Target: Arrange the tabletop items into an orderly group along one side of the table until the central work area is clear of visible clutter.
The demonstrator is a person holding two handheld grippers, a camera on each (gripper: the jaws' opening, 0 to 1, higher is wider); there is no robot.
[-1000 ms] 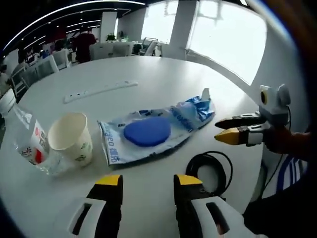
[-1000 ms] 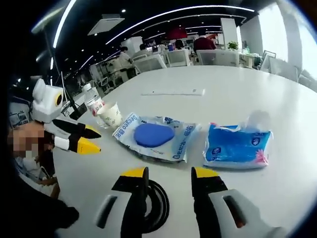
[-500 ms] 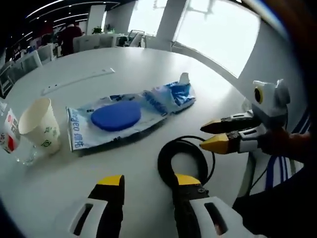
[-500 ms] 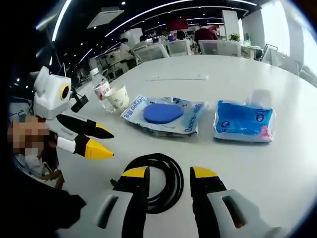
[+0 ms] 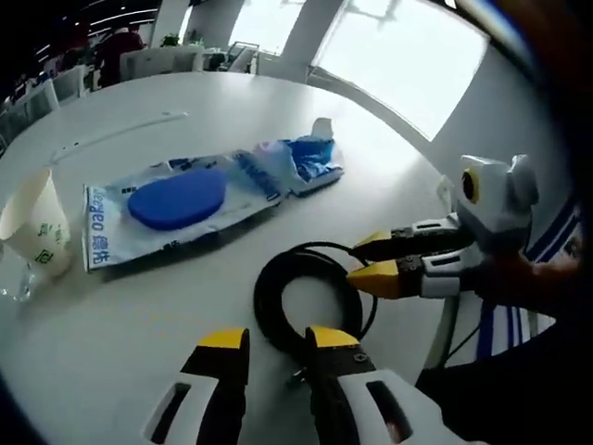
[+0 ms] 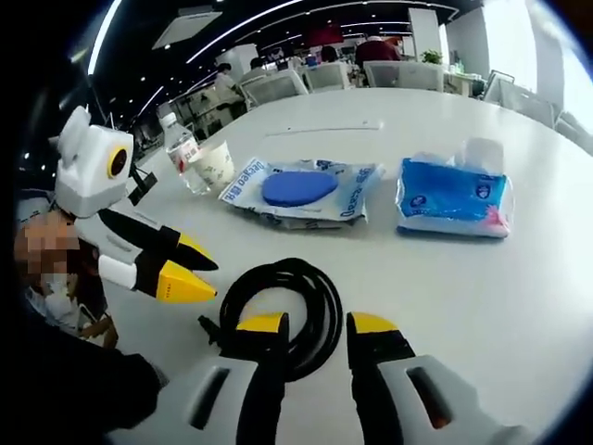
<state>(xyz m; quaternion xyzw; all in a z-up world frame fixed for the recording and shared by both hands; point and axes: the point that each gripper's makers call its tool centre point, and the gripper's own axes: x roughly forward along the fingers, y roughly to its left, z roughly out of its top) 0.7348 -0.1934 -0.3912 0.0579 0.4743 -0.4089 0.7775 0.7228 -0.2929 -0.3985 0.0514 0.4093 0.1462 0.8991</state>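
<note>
A black cable coil lies on the white round table close to both grippers. My left gripper is open, and the coil's near edge sits between its yellow tips. My right gripper comes in from the right, open, with its tips at the coil's right edge. In the right gripper view, my right gripper stands open over the cable coil, and my left gripper is just left of it. Farther off lie a blue pad in a plastic pack and a blue tissue pack.
A paper cup and a water bottle stand beside the pad pack. A long white strip lies farther across the table. The table edge runs close to the person's sleeve. Chairs and people are in the background.
Both hands have moved in toward the cable coil, which now looks larger and lies between each gripper's jaws. Both pairs of jaws stand slightly narrower. The table items have not moved.
</note>
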